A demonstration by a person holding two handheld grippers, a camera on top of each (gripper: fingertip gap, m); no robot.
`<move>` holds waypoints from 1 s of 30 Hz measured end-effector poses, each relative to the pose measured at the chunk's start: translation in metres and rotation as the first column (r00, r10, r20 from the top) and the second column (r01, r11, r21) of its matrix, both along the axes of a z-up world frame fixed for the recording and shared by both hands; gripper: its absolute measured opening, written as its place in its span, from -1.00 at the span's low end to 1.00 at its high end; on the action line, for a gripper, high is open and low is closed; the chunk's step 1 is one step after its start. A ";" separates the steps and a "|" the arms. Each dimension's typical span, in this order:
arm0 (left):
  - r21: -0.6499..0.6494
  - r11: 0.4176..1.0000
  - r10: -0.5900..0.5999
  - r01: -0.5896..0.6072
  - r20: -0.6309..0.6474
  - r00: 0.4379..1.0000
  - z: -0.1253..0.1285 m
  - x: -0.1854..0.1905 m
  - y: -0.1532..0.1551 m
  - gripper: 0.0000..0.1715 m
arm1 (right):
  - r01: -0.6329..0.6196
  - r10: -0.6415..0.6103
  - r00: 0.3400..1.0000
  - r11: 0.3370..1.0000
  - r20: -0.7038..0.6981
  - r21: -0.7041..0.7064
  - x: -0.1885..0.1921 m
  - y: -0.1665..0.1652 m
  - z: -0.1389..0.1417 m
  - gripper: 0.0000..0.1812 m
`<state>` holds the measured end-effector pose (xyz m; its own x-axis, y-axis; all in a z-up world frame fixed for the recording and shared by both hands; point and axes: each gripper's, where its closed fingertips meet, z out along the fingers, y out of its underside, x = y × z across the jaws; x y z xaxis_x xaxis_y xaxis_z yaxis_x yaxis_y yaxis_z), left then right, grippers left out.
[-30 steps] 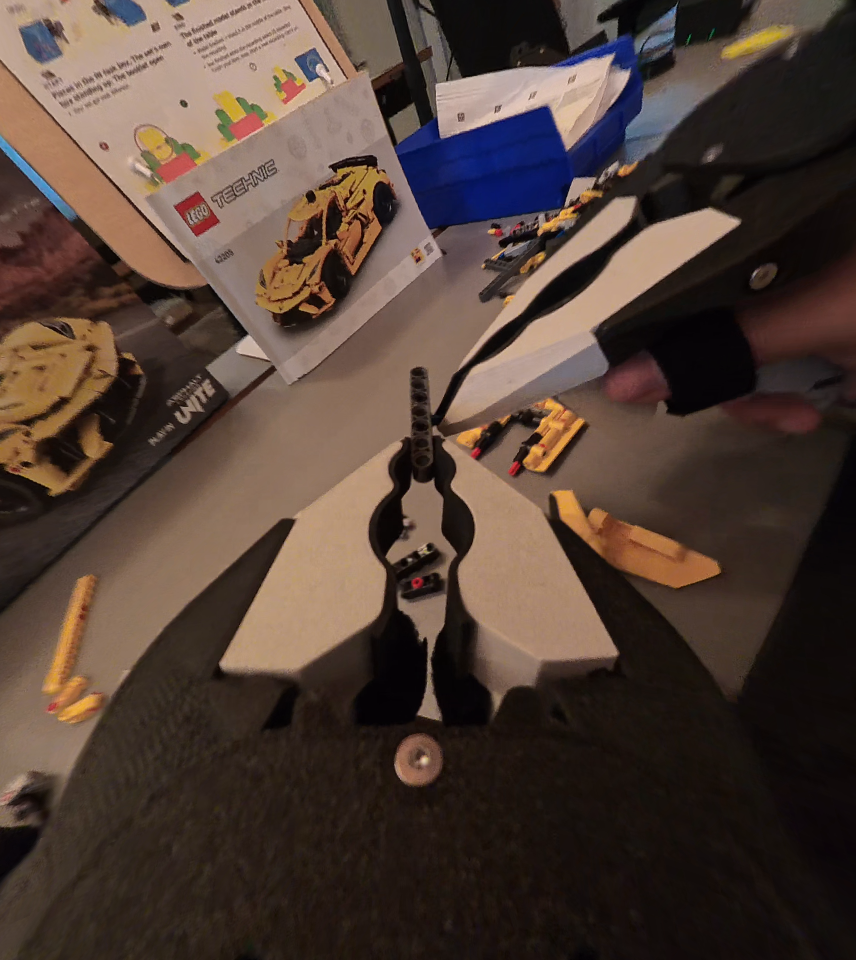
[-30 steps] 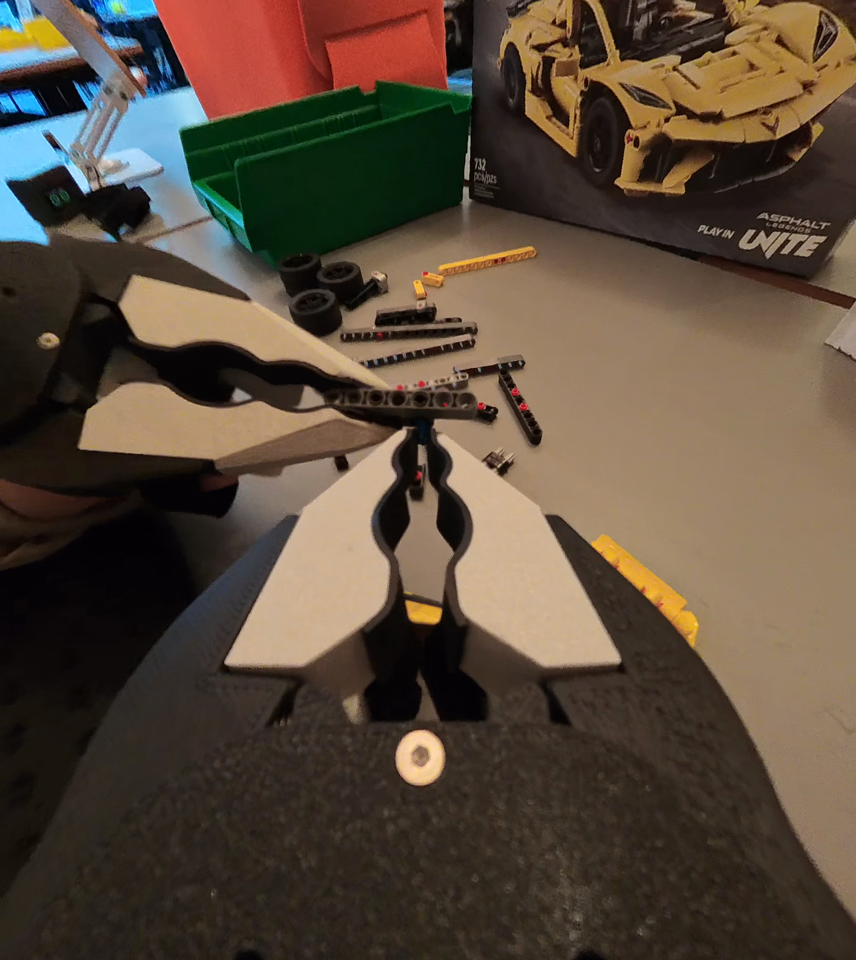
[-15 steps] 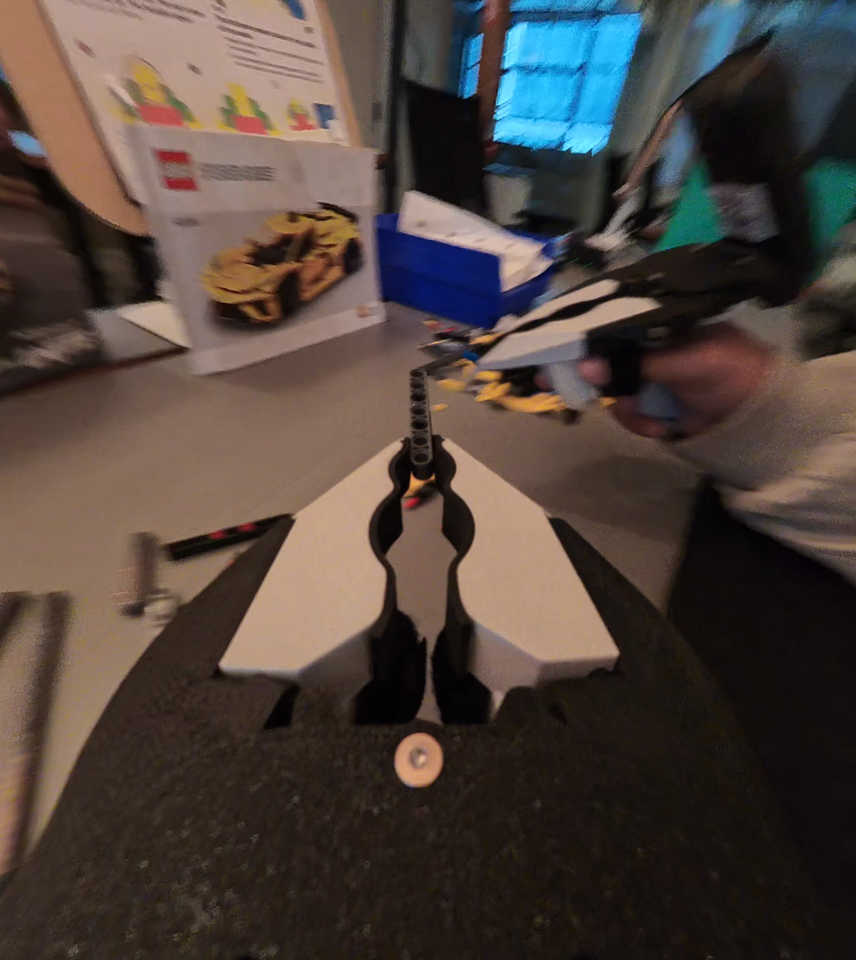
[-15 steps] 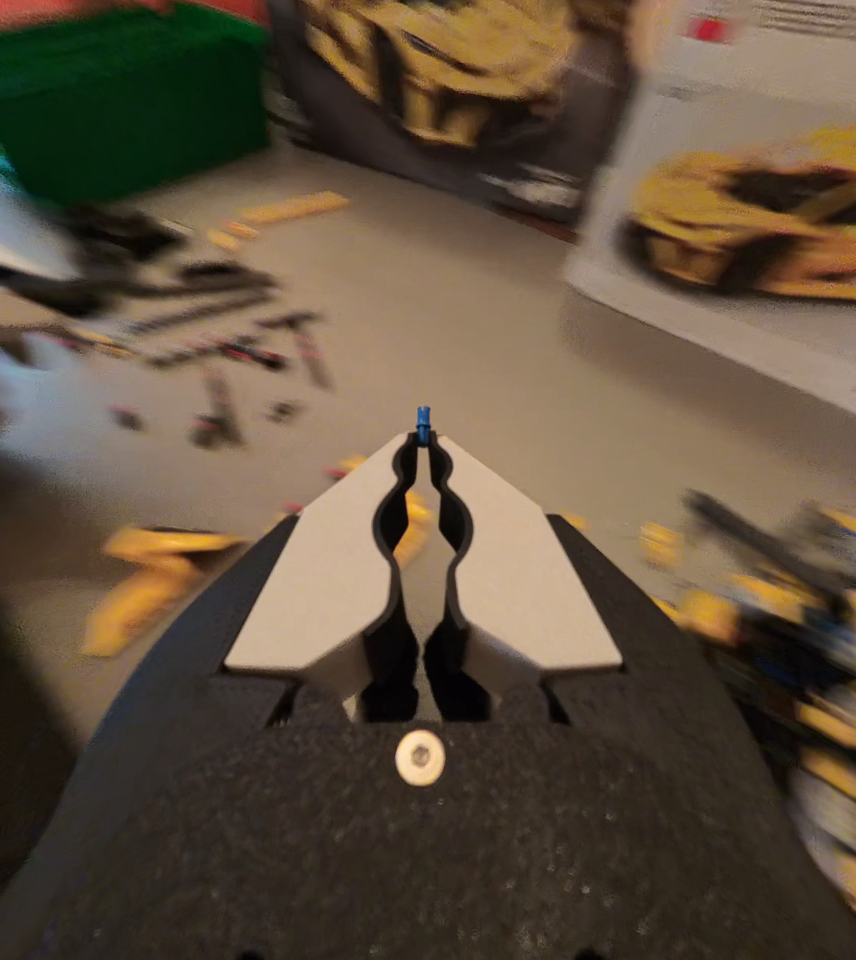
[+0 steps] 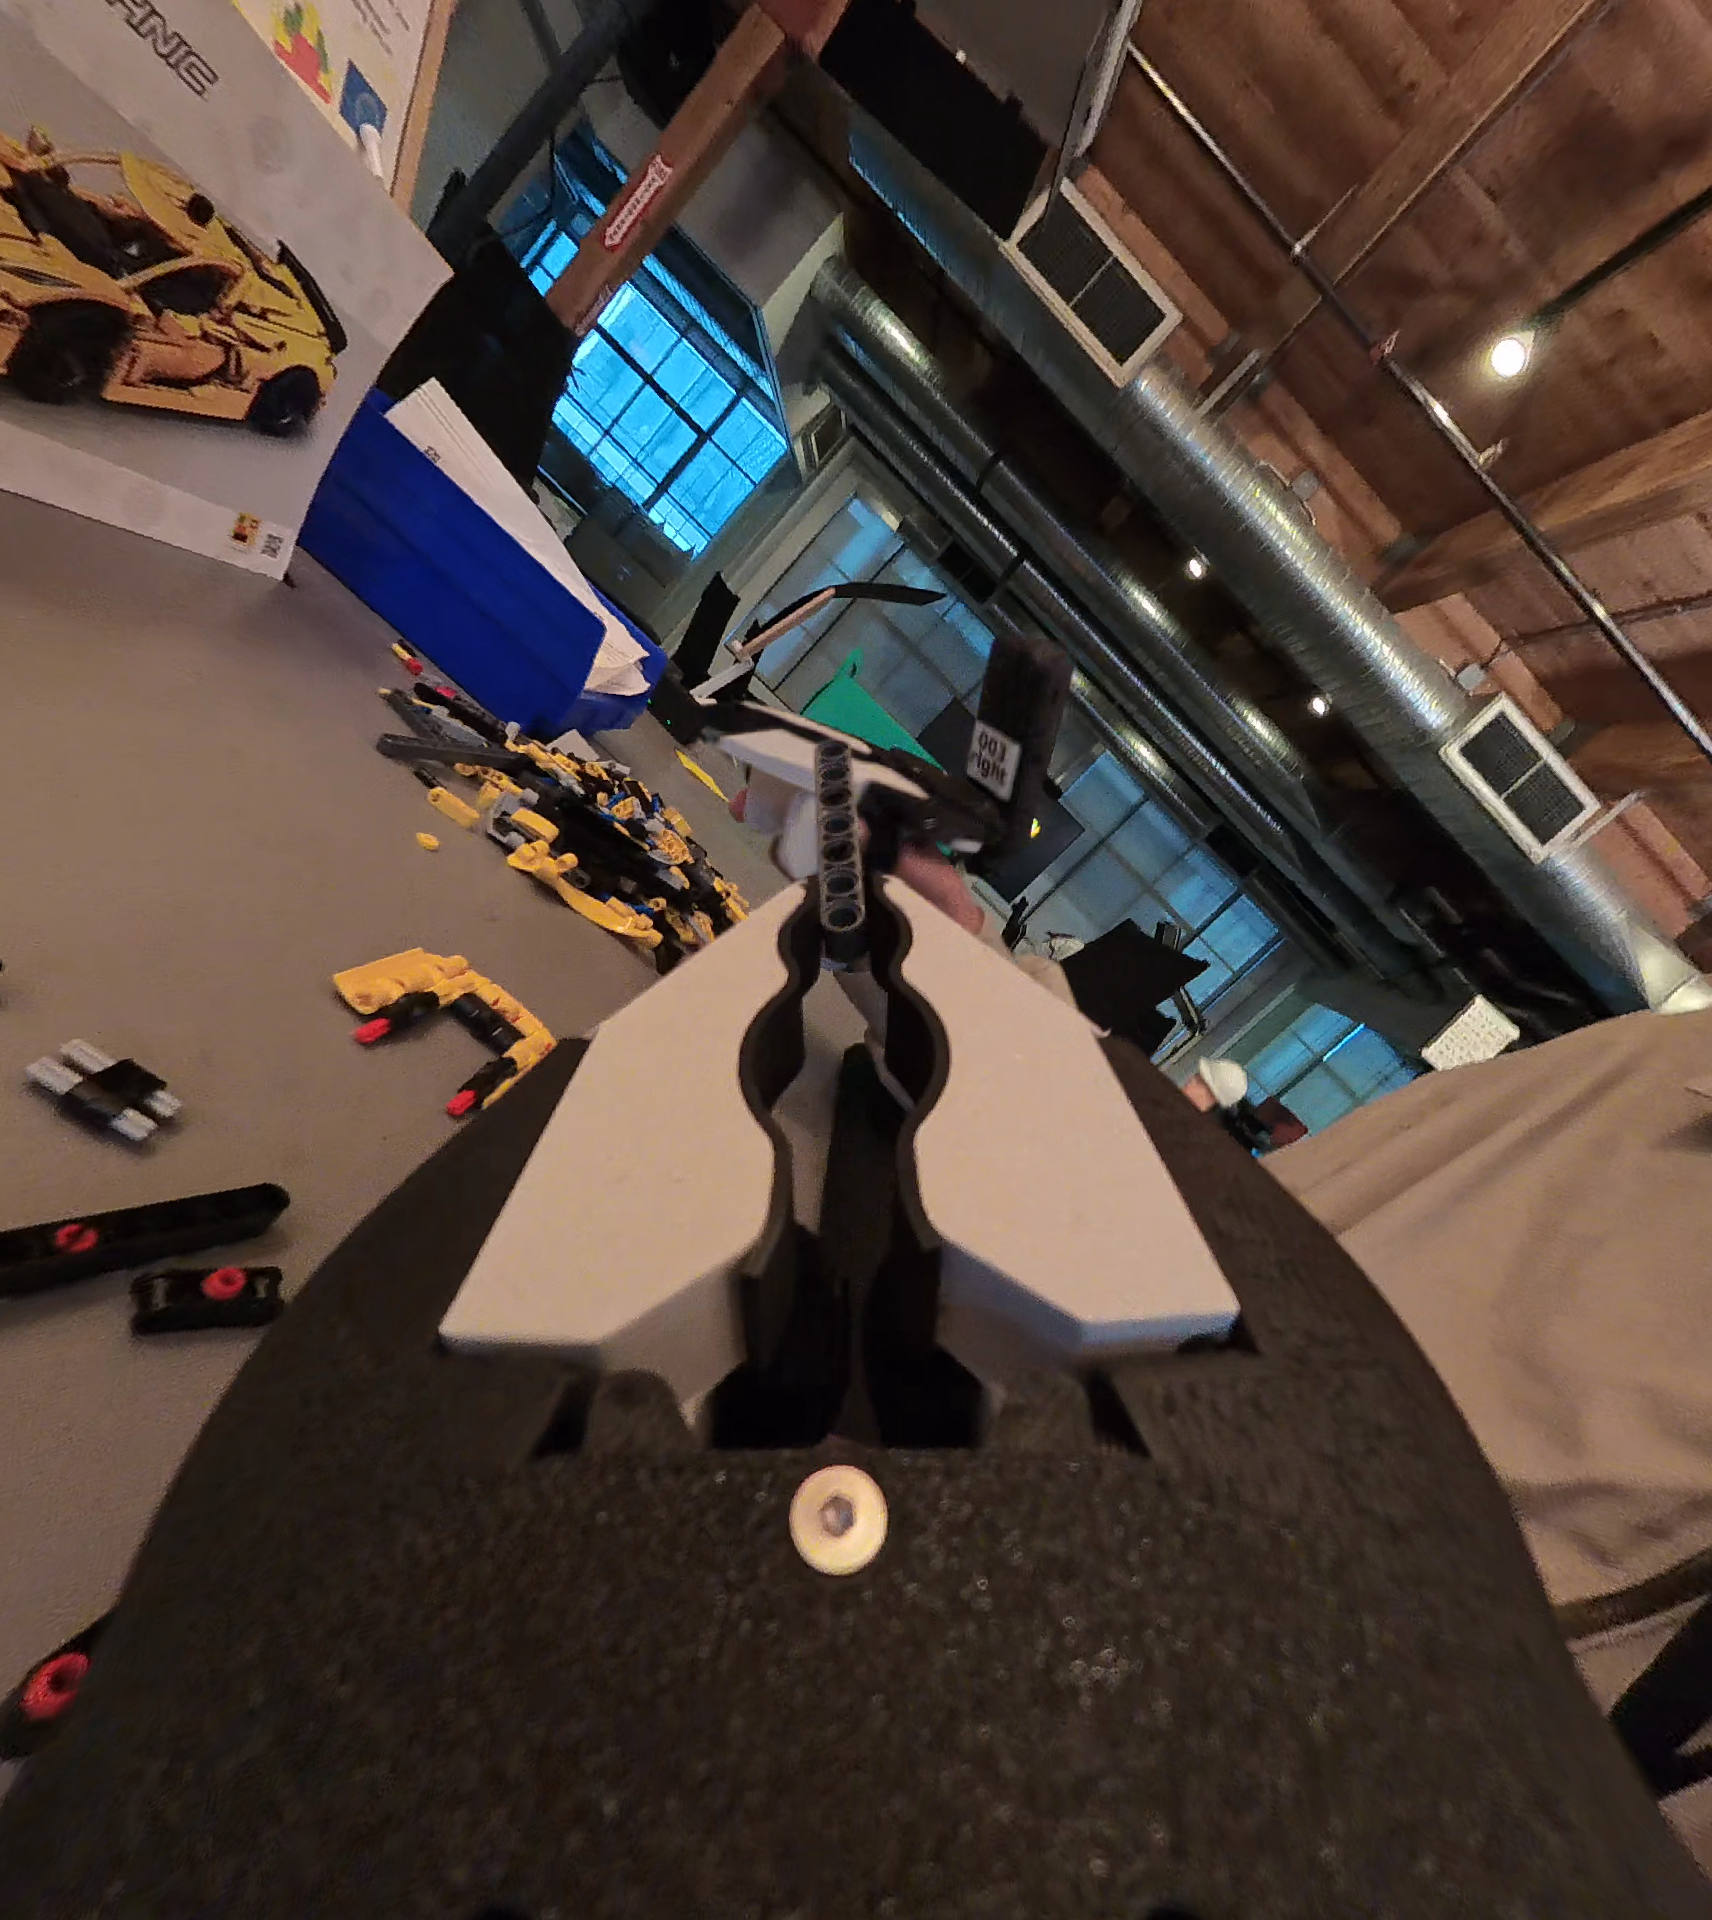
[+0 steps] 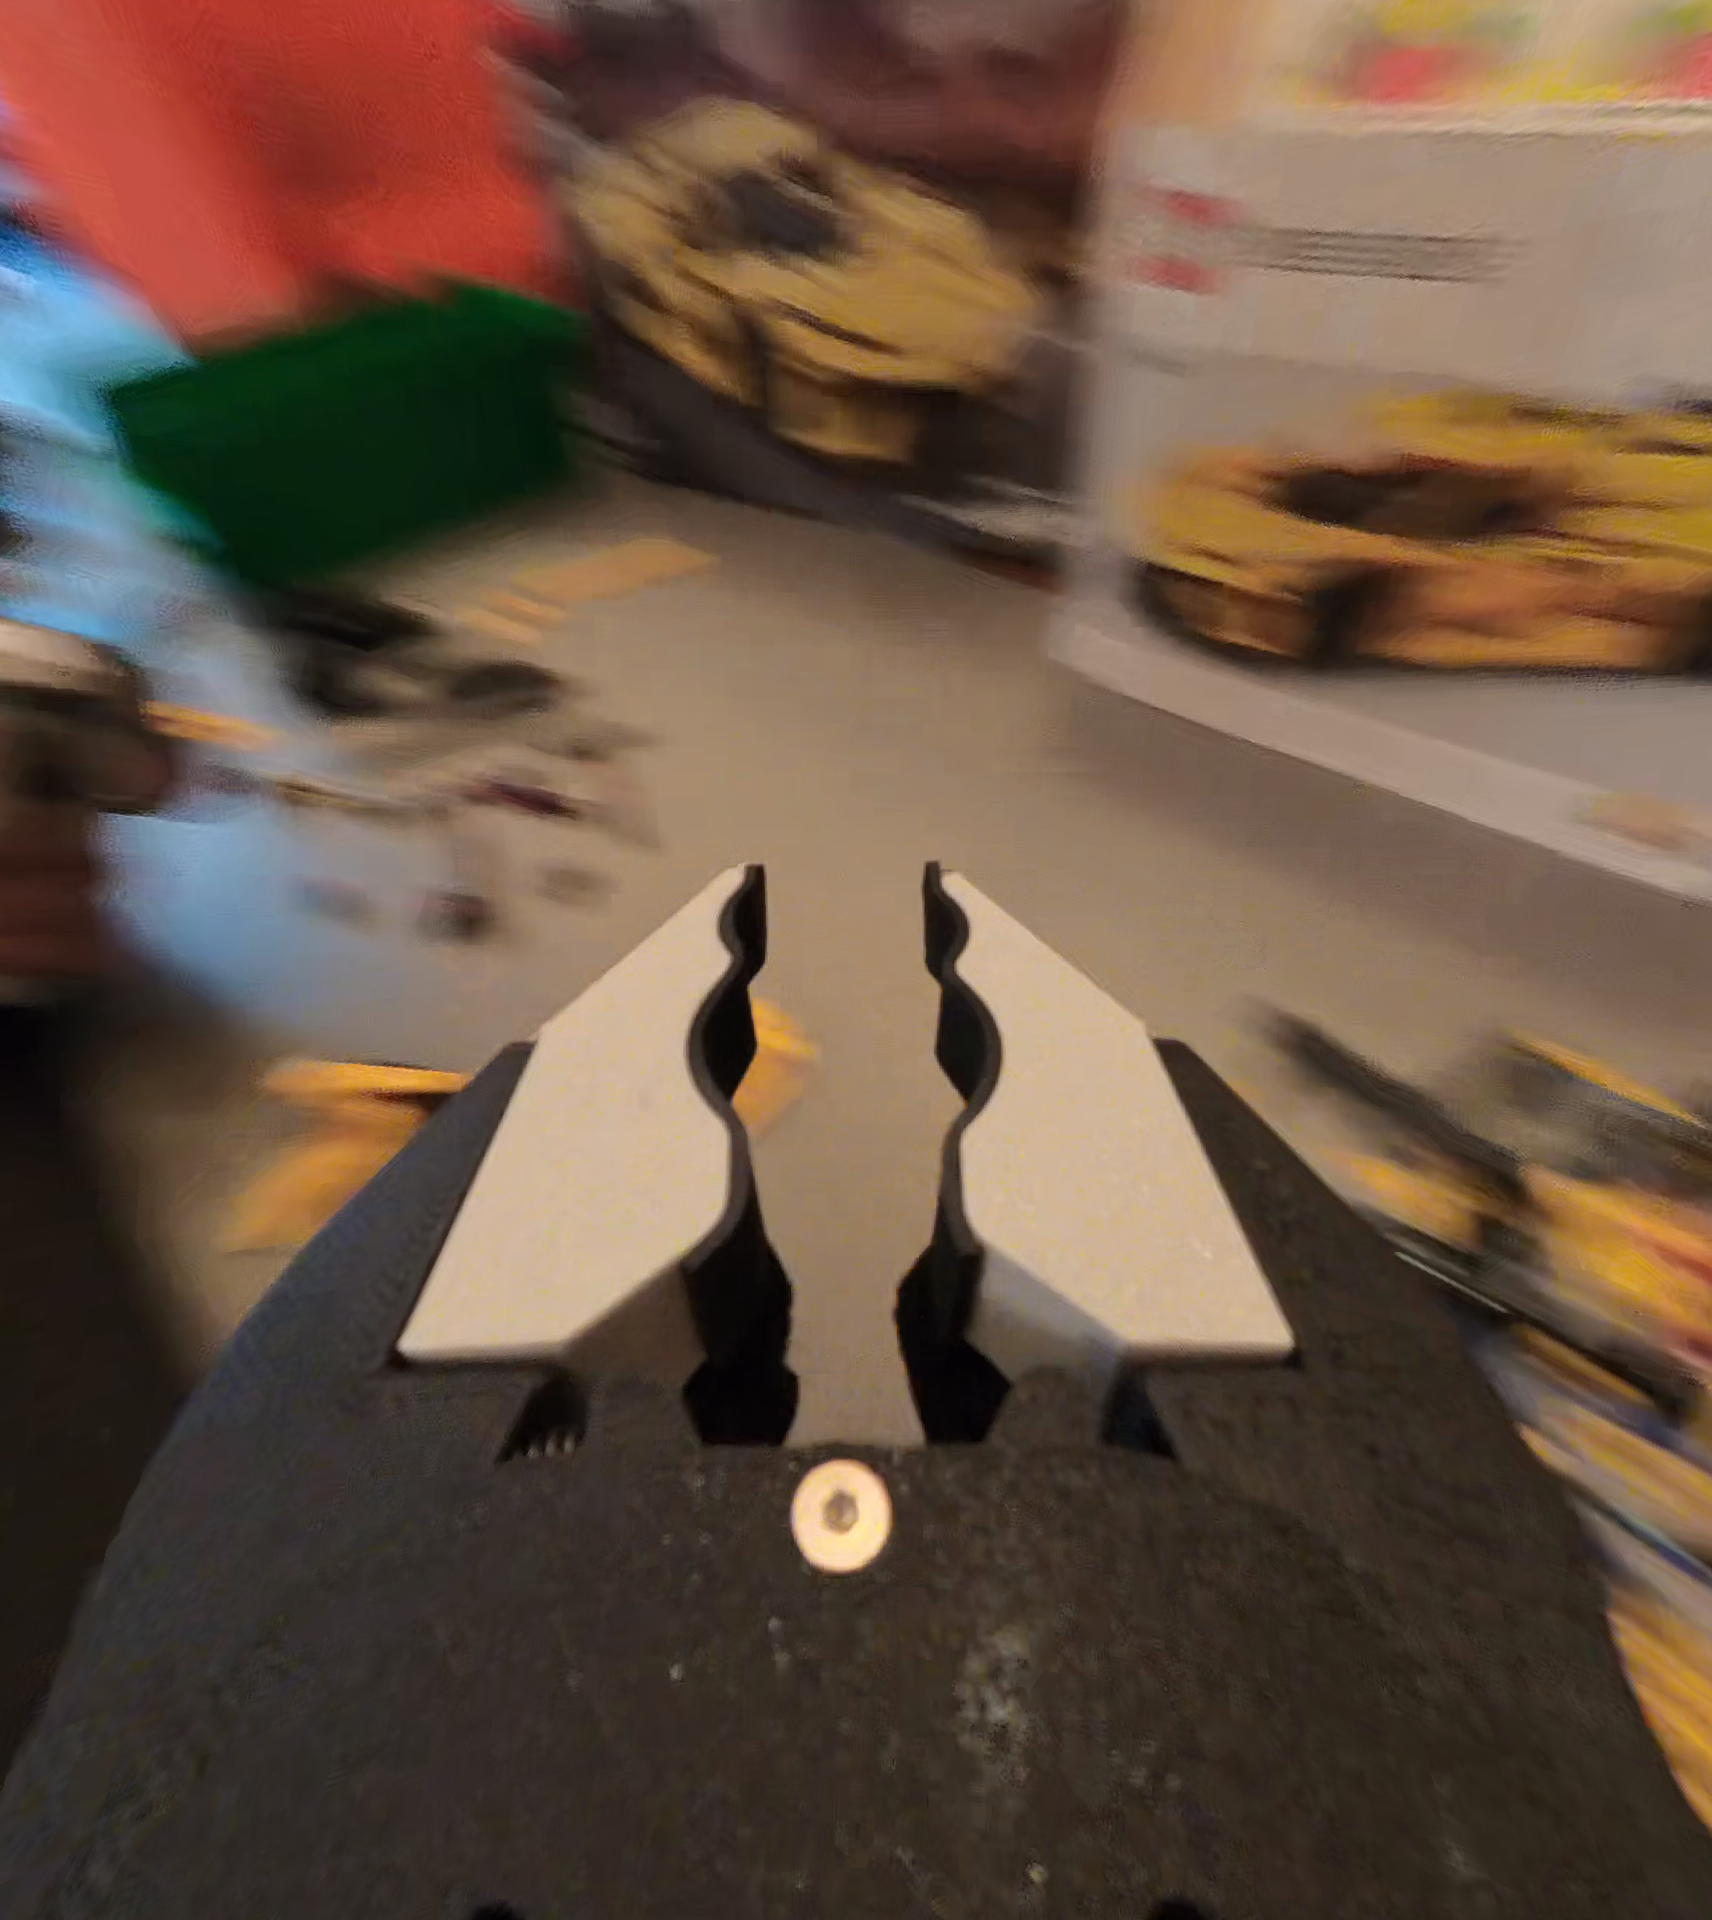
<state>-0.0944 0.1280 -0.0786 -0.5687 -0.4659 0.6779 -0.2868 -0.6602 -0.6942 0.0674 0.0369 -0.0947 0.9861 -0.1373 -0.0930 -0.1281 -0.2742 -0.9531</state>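
Left wrist view: left gripper (image 5: 844, 914) clamping dark holed beam (image 5: 836, 831); right gripper (image 6: 841, 878) parted, empty.

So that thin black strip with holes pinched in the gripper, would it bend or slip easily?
The black holed beam sticks out straight from the left gripper, so it is probably stiff plastic. Held only at one end, it likely could pivot if bumped. It looks light.

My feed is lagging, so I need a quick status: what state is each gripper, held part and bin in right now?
left gripper: shut on the dark holed beam
dark holed beam: held at one end, sticking out past the fingertips
right gripper: open, nothing between its fingers
blue bin: open-topped, papers inside
green bin: too blurred to tell its contents
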 end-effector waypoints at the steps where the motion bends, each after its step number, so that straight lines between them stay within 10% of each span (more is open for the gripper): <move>1: 0.045 0.999 -0.015 0.014 0.013 1.000 0.000 -0.002 -0.005 -0.91 | -0.200 0.214 0.969 0.973 -0.124 0.112 -0.047 0.020 0.013 -0.64; 6: 0.352 0.935 -0.073 0.032 0.106 0.992 -0.004 -0.016 -0.038 -0.92 | -0.563 0.625 0.707 0.780 -0.330 0.272 -0.152 0.045 0.018 -0.61; 15: 0.539 0.840 -0.130 0.065 0.084 0.988 -0.024 -0.019 -0.058 -0.91 | -0.678 0.686 0.668 0.721 -0.288 0.145 -0.181 0.040 -0.004 -0.91; 30: 0.285 0.958 -0.056 0.020 0.118 0.991 0.003 -0.012 -0.034 -0.91 | -0.516 0.664 0.621 0.746 -0.417 0.421 -0.177 0.062 0.014 -0.93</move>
